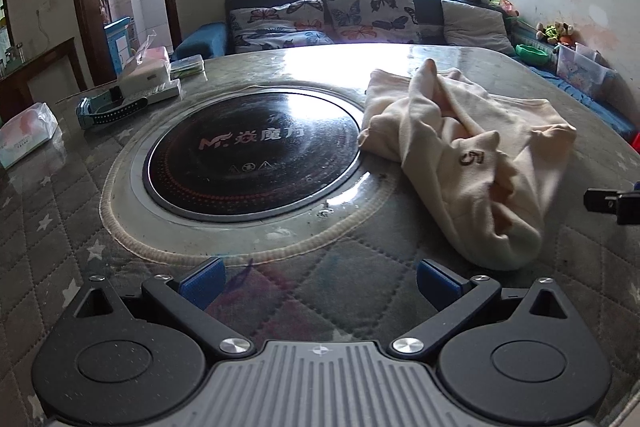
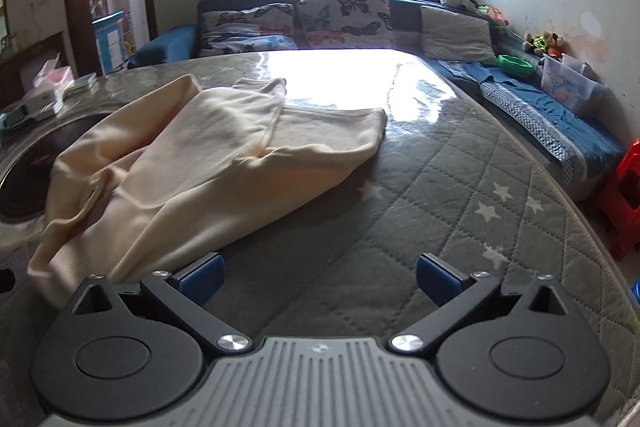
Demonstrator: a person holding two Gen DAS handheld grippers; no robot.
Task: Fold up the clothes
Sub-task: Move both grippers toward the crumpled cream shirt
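Nearest you in the left wrist view, your left hand-held gripper (image 1: pixel 318 283) is hovering released over the quilted surface (image 1: pixel 60 227), blue pads spread wide and grasping nothing. Ahead and to its right, the cream garment (image 1: pixel 460 147) is lying crumpled beside the round black cooktop (image 1: pixel 252 151), with one edge just overlapping its rim. You are still facing an unfolded heap, so I judge the step in hand to be picking an edge and spreading it flat. Aim for a single layer at the near end, not the bunched ridge in the middle.

Closest in the right wrist view, your right hand-held gripper (image 2: pixel 318 281) is likewise hanging released and empty, its left pad (image 2: pixel 202 277) sitting just beside the garment's near corner. Take that corner low and shallow, and draw it toward the bare quilting on the right.
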